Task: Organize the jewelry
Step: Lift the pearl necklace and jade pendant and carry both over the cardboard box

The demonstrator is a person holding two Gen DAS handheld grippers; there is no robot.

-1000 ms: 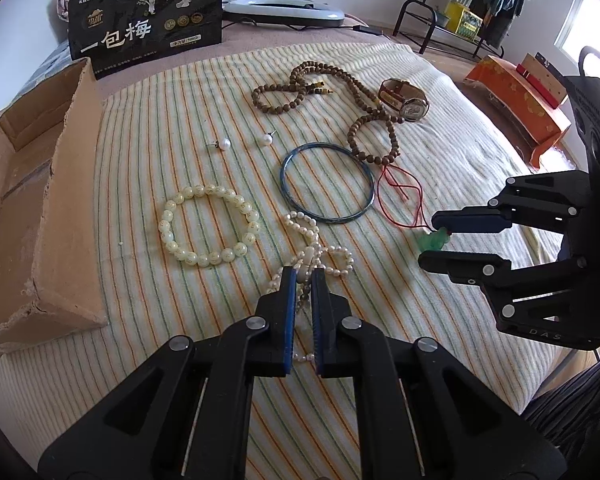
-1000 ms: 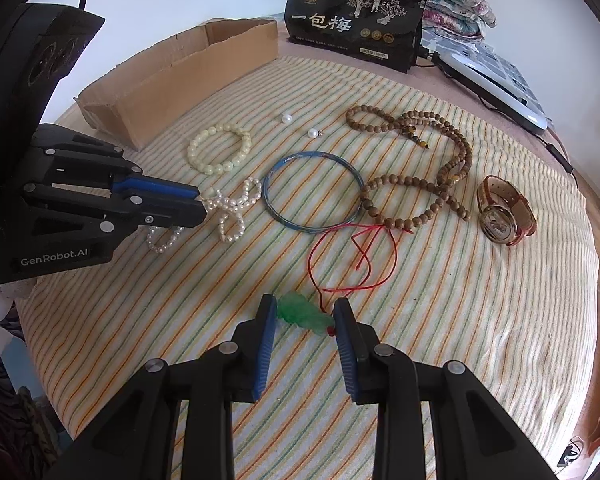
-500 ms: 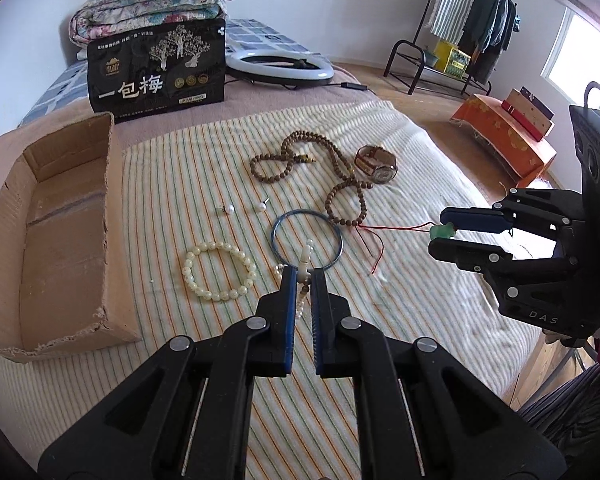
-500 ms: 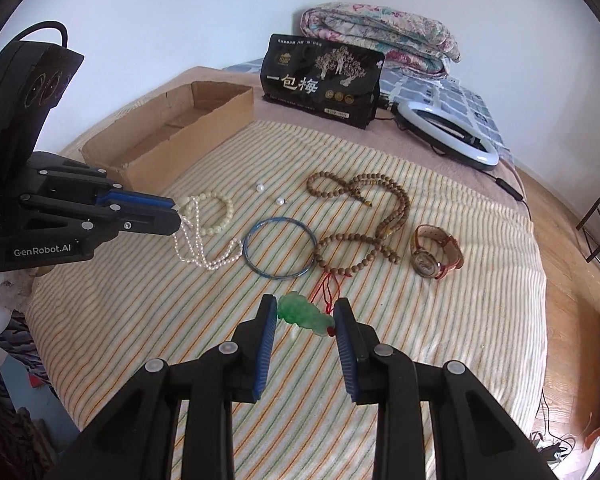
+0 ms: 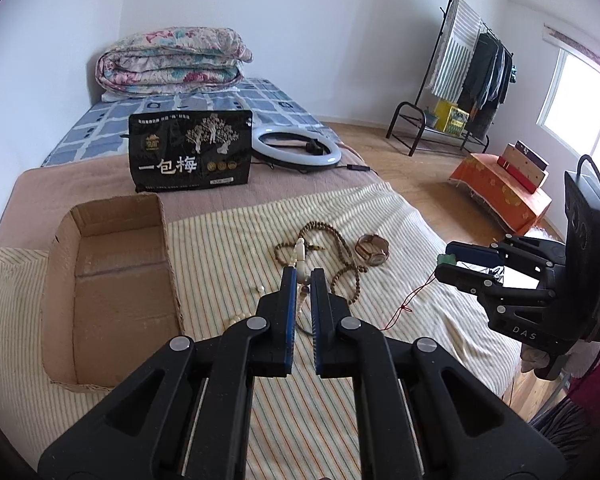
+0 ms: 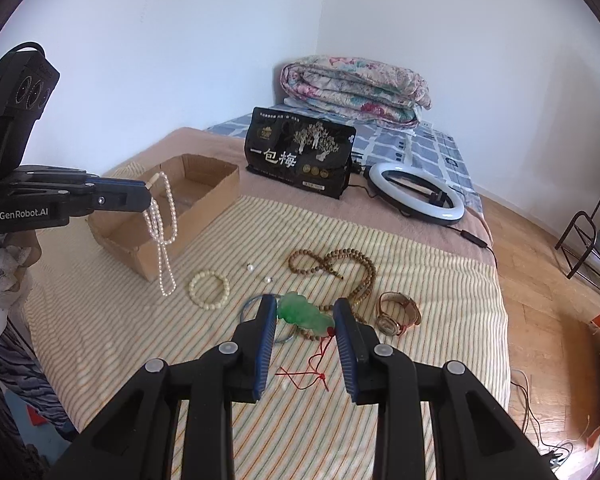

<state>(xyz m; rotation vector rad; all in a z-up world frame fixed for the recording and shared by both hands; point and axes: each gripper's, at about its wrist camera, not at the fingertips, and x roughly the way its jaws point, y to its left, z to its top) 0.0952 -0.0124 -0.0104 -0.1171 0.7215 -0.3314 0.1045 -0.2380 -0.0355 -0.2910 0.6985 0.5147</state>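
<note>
Right wrist view: the right tongs [image 6: 305,313] are clamped on a green jade pendant [image 6: 303,313], held in the air above the striped bedspread [image 6: 420,280], with its red cord [image 6: 314,364] trailing down to the cloth. At the left edge the left tongs [image 6: 148,196] are pressed together on the clasp end of a pearl necklace [image 6: 162,236], whose doubled strand hangs free in front of the open cardboard box [image 6: 204,216], its lowest loop just above the bedspread. On the cloth lie a cream bead bracelet [image 6: 209,290], two loose pearl earrings [image 6: 259,273], a long brown wooden bead strand [image 6: 332,264], a blue bangle [image 6: 249,306] partly hidden behind the tongs, and a wristwatch [image 6: 396,313] with a brown strap. Behind them stand a black pouch with white Chinese lettering [image 6: 300,156], a ring light [image 6: 414,194] and a folded floral quilt [image 6: 356,88]. Left wrist view: the necklace's pale clasp [image 5: 299,256] sticks up between the closed fingertips, the box sits to the left with nothing visible inside it, and the right tongs appear at the right with the pendant between them.
</note>
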